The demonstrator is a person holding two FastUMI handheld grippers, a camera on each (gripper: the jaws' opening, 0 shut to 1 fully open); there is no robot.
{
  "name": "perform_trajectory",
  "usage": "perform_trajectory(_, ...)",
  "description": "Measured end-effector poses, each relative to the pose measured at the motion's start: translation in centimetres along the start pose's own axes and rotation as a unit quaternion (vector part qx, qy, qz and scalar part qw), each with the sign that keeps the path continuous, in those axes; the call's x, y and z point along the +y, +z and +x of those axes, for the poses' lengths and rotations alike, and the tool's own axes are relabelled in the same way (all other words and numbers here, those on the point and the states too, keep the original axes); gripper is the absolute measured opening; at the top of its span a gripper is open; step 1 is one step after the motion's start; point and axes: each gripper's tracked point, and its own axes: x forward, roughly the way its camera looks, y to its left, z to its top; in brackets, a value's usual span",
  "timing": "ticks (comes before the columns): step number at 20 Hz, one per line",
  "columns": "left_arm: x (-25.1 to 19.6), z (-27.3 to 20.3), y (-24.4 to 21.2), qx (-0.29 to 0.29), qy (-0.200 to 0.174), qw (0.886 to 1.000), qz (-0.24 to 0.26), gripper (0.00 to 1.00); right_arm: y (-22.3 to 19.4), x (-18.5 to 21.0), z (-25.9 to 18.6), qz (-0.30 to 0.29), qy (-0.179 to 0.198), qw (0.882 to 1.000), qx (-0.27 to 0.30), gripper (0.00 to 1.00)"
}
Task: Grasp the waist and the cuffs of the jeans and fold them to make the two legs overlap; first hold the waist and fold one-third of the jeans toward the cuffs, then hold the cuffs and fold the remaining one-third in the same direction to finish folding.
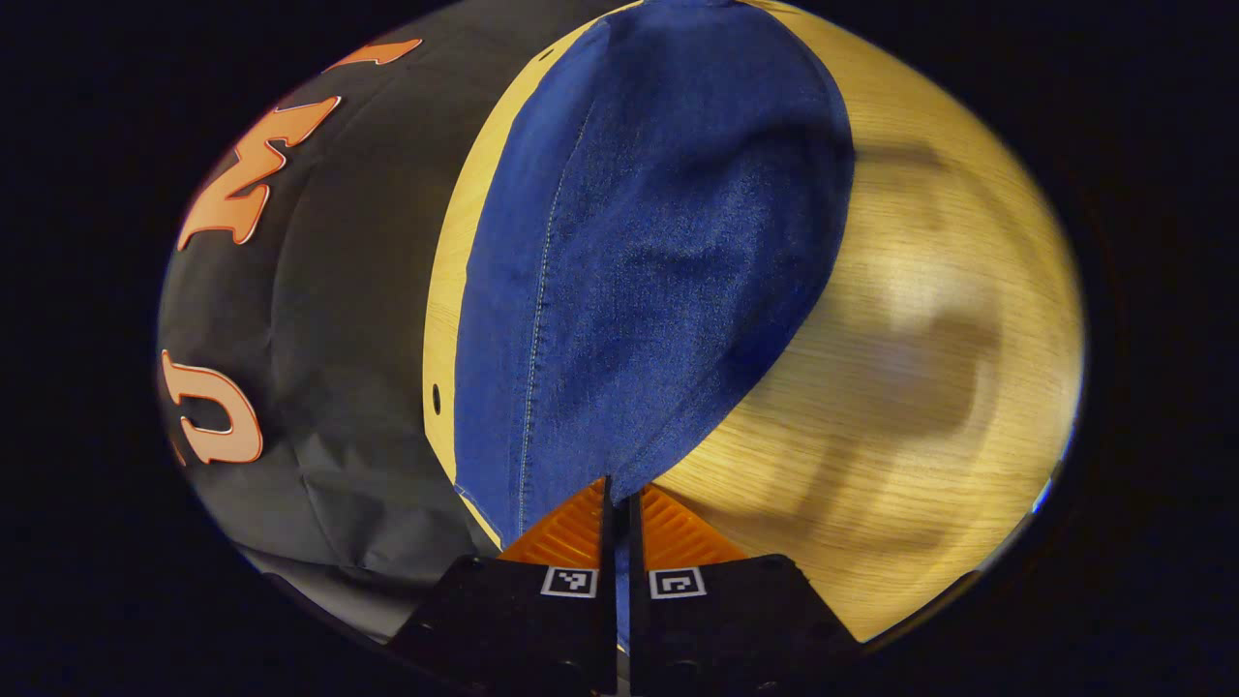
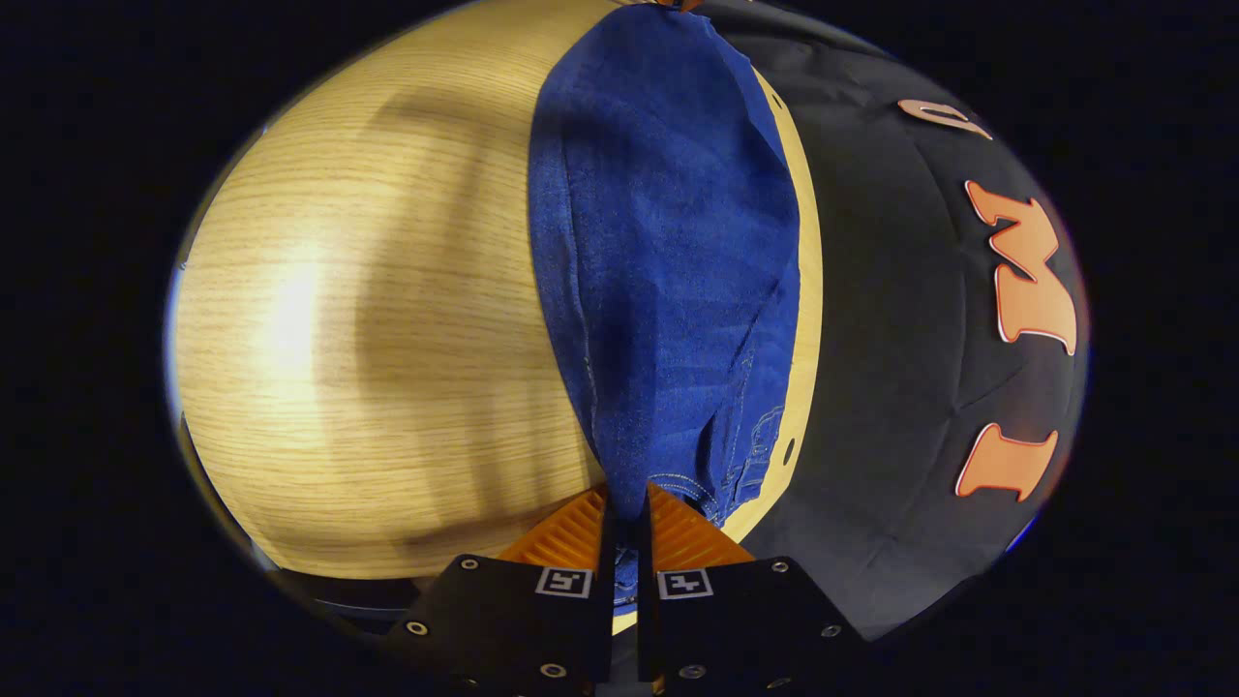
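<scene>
Blue jeans (image 1: 639,261) stretch away from me over a wooden table (image 1: 920,319) in the left gripper view, a stitched seam running along their left side. My left gripper (image 1: 619,499) is shut on the denim's near end, which looks like a cuff. In the right gripper view the jeans (image 2: 668,261) run forward too, with the waist and its stitched band near my fingers. My right gripper (image 2: 627,503) is shut on that waist end. The cloth hangs taut and slightly lifted between the two grips.
The wooden table (image 2: 387,319) spreads wide beside the jeans, with soft shadows across it. Its far edge (image 2: 808,290) lies close behind the denim, and the booth's black cloth wall (image 2: 900,339) stands just beyond.
</scene>
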Motion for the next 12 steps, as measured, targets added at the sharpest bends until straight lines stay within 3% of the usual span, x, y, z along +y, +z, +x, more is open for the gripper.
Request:
perform_trajectory(1,0.1,-0.1,0.1,0.002,-0.001,1.000,0.005,0.06,0.0,0.4,-1.2,0.035,0.030,0.999,0.000,0.05)
perform_trajectory(4,1.6,-1.6,-0.1,0.019,0.003,0.999,0.030,0.05,-0.5,0.0,0.0,0.088,0.080,0.993,-0.020,0.05)
perform_trajectory(6,3.2,-2.9,0.1,0.023,-0.003,1.000,0.014,0.02,-0.9,-0.9,-1.0,0.108,0.116,0.987,-0.031,0.05)
perform_trajectory(7,3.4,-3.0,0.2,0.015,-0.030,0.999,-0.004,0.05,-1.2,-1.5,-1.5,0.121,0.135,0.983,-0.028,0.05)
perform_trajectory(8,4.1,-2.6,0.4,-0.002,-0.072,0.997,-0.003,0.05,-1.6,-3.2,-2.3,0.147,0.155,0.977,-0.021,0.05)
perform_trajectory(12,7.1,-2.3,0.4,-0.020,-0.176,0.984,0.019,0.05,-0.9,-8.4,-3.7,0.214,0.224,0.951,-0.005,0.04)
